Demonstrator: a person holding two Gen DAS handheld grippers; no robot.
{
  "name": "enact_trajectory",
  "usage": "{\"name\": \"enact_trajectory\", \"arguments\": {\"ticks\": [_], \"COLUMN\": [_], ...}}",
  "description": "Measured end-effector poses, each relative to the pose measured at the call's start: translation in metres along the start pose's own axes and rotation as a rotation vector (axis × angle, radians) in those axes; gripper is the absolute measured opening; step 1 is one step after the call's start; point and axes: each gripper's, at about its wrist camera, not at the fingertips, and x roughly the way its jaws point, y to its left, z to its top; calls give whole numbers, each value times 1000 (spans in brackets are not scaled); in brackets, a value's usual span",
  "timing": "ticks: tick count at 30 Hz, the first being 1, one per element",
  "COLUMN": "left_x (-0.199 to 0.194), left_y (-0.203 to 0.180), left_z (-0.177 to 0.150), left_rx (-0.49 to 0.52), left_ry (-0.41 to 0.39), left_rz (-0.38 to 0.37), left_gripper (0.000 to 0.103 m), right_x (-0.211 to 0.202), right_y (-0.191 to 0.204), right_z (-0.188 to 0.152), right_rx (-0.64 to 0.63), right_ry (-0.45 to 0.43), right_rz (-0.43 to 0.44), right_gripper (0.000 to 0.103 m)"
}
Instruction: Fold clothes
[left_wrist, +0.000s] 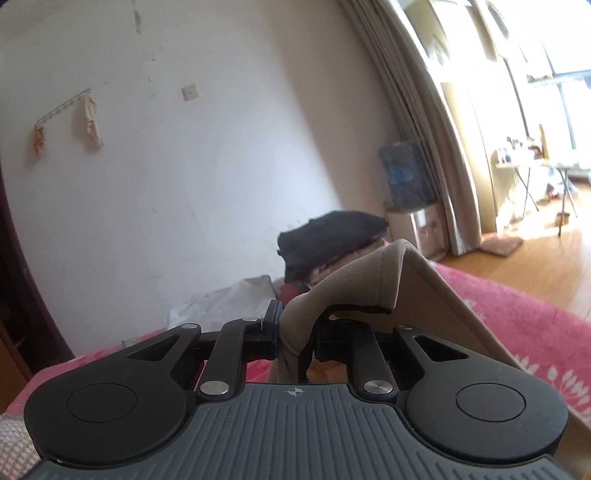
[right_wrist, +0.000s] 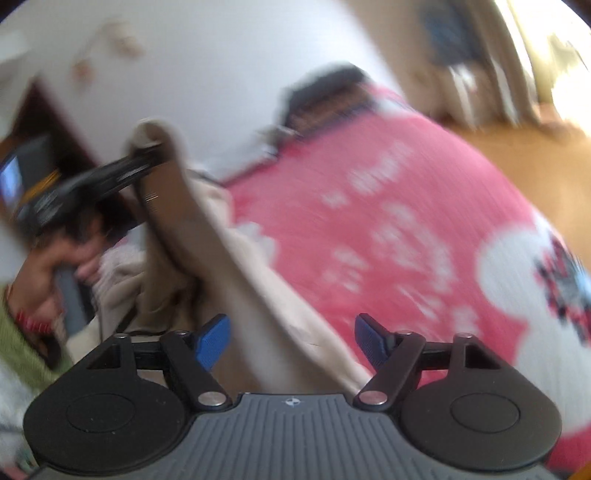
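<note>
Left gripper (left_wrist: 293, 334) clamped on beige garment (left_wrist: 369, 273); right gripper (right_wrist: 291, 338) apart; dark clothes pile (left_wrist: 332, 240) on pink bedspread (right_wrist: 388, 206).

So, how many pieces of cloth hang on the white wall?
2. A small orange cloth hangs at the left end of the wall rail, a pale beige cloth further right. The right wrist view is too blurred to confirm more.
</note>
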Motion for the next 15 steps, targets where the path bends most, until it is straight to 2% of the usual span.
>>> {"name": "enact_trajectory", "arguments": {"ticks": [2, 4, 6, 8, 11, 15], "left_x": [-14, -31, -50, -70, -103, -138], "left_y": [11, 27, 45, 63, 78, 89], "left_z": [8, 19, 31, 43, 59, 83], "left_rx": [-35, -89, -149, -207, -241, -248], "left_ry": [-24, -56, -80, -105, -170, -260], "left_rz": [11, 24, 25, 26, 34, 61], "left_gripper": [14, 14, 14, 14, 13, 13], "right_x": [5, 19, 28, 28, 21, 20], "right_y": [27, 45, 49, 42, 38, 55], "right_z": [-1, -6, -9, -9, -8, -13], "right_rx": [-93, -153, -156, -103, -76, -143], "right_ry": [-17, -23, -39, -60, -110, -164], "right_rz": [-9, -125, -218, -244, -283, -318], "right_gripper": [85, 82, 72, 72, 73, 76]}}
